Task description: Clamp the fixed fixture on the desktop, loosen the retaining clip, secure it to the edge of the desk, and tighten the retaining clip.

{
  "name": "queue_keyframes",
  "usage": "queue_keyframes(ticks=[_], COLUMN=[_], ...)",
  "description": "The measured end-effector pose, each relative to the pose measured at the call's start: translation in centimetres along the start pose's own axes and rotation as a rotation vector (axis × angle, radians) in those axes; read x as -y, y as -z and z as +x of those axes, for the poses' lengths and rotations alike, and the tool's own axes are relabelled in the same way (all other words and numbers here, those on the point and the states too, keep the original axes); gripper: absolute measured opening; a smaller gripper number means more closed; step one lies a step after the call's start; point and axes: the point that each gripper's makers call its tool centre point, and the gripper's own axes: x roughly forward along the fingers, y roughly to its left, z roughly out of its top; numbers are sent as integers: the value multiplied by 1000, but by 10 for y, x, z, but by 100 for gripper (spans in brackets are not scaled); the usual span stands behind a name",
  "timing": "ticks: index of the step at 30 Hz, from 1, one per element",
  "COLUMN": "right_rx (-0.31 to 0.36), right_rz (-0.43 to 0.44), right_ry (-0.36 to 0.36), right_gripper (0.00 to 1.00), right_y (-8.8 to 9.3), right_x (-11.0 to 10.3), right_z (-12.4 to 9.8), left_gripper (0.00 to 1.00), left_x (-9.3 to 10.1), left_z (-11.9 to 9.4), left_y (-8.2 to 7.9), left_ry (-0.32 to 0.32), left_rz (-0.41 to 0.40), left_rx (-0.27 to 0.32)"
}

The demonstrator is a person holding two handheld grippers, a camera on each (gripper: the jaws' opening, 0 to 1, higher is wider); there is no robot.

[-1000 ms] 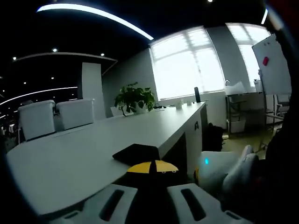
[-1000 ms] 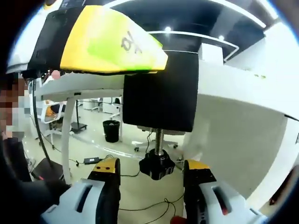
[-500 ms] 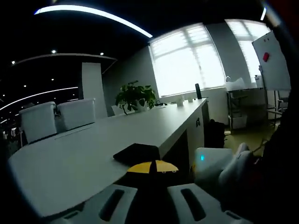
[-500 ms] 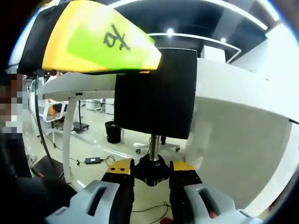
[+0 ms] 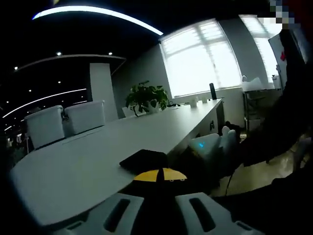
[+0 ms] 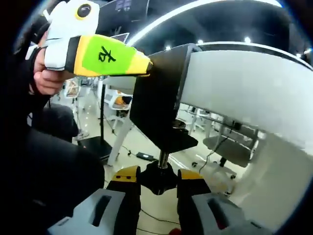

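Office: long white desk with white chairs and a potted plant beyond it, bright windows behind. Black clamp hooked over the desk edge, its top plate lying on the desktop. Left gripper: jaws closed on the clamp body beside the edge. Right gripper: under the desk, jaws narrow, pinching the clamp's screw knob. A hand grips the left gripper's handle.
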Motion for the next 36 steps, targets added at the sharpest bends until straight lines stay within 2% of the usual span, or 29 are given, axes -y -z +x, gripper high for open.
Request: queue_keyframes(ticks=[1, 3, 5, 7, 9, 11, 13, 15, 17, 19, 24, 26, 28, 32, 35, 36], right_rx=[13, 25, 21, -4, -2, 14, 11, 5, -4, 13, 9, -3, -3, -2, -26, -43], right_rz=[-130, -126, -144, -171, -110, 8, 43, 120, 136, 206, 258, 350, 350, 331, 367, 355], right_ry=[4, -18, -3, 52, 123, 210, 310, 388, 447, 546, 757, 832, 843, 863, 877, 885], right_gripper=[26, 26, 27, 28, 29, 32, 39, 46, 51, 51, 50, 48, 42, 39, 25, 24], right_y=[-3, 0, 1, 4, 4, 6, 9, 12, 11, 6, 4, 13, 12, 5, 10, 11], right_x=[5, -1, -1, 2, 3, 5, 8, 5, 2, 4, 1, 2, 1, 10, 16, 18], right_z=[0, 0, 1, 1, -2, -11, -23, -28, -29, -30, -28, -32, -31, -25, -22, -23], left_gripper=[1, 1, 1, 1, 1, 1, 1, 1, 1, 1, 1, 1, 1, 1, 1, 1], left_x=[0, -1, -1, 0, 0, 0, 0, 0, 0, -1, -3, -3, -2, -1, -1, 0], left_z=[0, 0, 0, 0, 0, 0, 0, -1, -1, -2, -5, -5, -5, -4, -4, -3], left_y=[0, 1, 2, 3, 4, 4, 4, 4, 5, 5, 5, 5, 5, 5, 4, 4], left_ry=[-2, -6, -7, -7, -7, -4, -3, 2, 2, 4, 23, 28, 34, 50, 56, 57], left_rz=[-1, -3, -8, -6, -7, -18, -17, -24, -31, -40, -54, -58, -59, -55, -59, -57], left_rx=[-2, -5, -9, -14, -15, -14, -12, -8, 1, 13, 28, 31, 36, 42, 42, 42])
